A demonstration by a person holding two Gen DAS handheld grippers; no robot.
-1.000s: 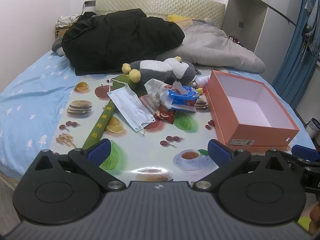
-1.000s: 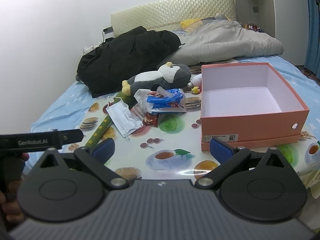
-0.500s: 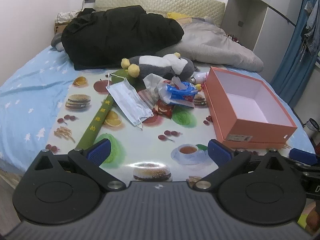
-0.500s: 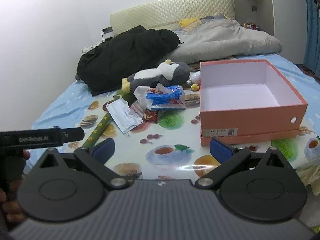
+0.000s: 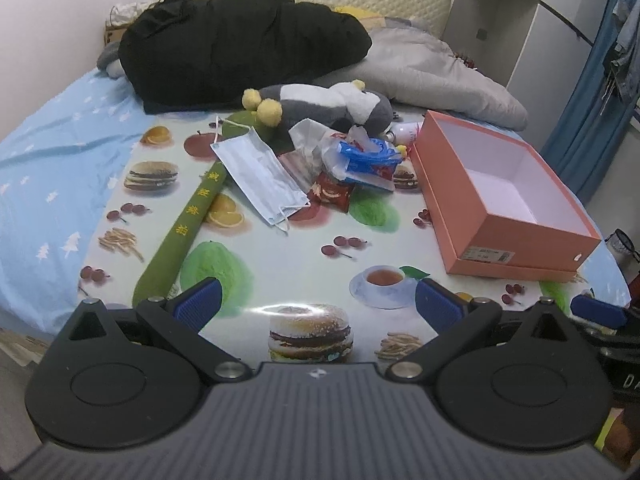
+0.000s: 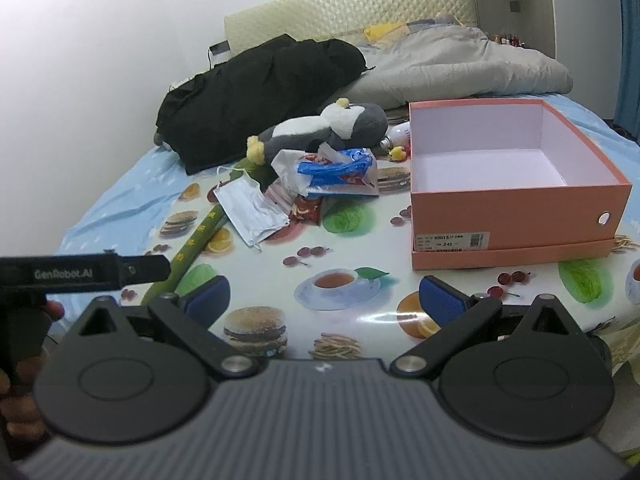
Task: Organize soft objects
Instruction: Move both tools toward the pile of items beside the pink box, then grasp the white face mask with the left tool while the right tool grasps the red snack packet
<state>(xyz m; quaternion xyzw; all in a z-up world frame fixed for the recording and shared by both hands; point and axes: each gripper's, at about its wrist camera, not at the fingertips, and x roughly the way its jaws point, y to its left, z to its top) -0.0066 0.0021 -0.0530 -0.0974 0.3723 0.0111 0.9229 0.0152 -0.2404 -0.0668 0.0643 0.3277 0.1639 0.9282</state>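
Both grippers (image 5: 316, 306) (image 6: 324, 300) wide apart, seemingly empty-handed.

The green stick (image 5: 188, 216) runs under the face mask (image 5: 260, 178) at its far end, and its near end is hidden behind the left gripper (image 5: 316, 306). The snack packets (image 5: 332, 192) lie half buried under the crumpled plastic bags (image 5: 360, 156), their print too small to read. The box label (image 6: 452, 242) is mostly illegible.
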